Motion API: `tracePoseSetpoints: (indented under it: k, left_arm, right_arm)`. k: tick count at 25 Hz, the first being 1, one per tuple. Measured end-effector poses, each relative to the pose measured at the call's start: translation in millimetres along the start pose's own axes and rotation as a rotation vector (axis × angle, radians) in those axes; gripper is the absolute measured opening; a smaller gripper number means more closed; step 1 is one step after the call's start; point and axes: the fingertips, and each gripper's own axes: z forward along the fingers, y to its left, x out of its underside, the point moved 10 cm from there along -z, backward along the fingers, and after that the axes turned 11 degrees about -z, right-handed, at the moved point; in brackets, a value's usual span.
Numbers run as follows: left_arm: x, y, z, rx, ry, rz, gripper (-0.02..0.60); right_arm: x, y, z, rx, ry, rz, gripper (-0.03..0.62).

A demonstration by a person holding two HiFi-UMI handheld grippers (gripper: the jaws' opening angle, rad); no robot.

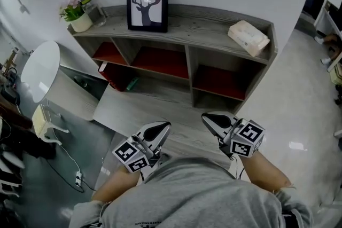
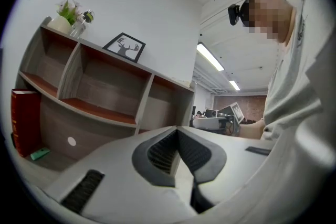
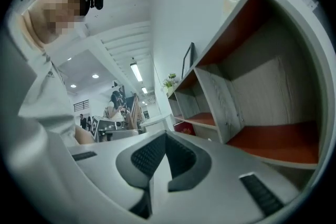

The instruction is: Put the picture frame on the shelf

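Note:
The black picture frame [image 1: 148, 1] with a deer-head print stands upright on top of the grey wooden shelf [image 1: 208, 29], left of middle. The left gripper view shows the frame [image 2: 124, 48] on the shelf top from below, and in the right gripper view the frame [image 3: 187, 60] appears edge-on. My left gripper [image 1: 162, 128] and right gripper [image 1: 209, 119] hang low in front of my chest, well short of the shelf. Both are shut and hold nothing. In its own view the left gripper [image 2: 177, 132] has its pads together, and so has the right gripper [image 3: 165, 135].
A potted plant [image 1: 78, 12] and a glass jar stand at the shelf top's left end, a tissue pack [image 1: 248, 37] at its right end. A red book [image 1: 109, 75] and a small green thing lie in the lower left compartment. A round white table [image 1: 40, 69] stands to the left.

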Motion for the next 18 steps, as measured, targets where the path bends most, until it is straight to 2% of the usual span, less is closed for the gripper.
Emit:
tracePoseSetpoints:
  k: [5,11,15,18]
  left_arm:
    - [7.3,33.8,-21.8,0.02,0.029,-0.02,0.011]
    - [11.9,92.6,-49.9,0.071,0.104,-0.059,0.011]
    - [3.0,118.9,-50.3,0.099,0.102,-0.085,0.011]
    - [2.8,124.2,-51.3,0.114,0.105,-0.085,0.011]
  right_arm:
    - [30.5,17.9,32.5,0.045,0.047,-0.009,0.012]
    - [52.1,35.7,77.1,0.127,0.069,0.088,0.012]
    - [59.7,31.1,101.8,0.167,0.097,0.13,0.012]
    - [64.6,33.7,108.7,0.171,0.119,0.122,0.012]
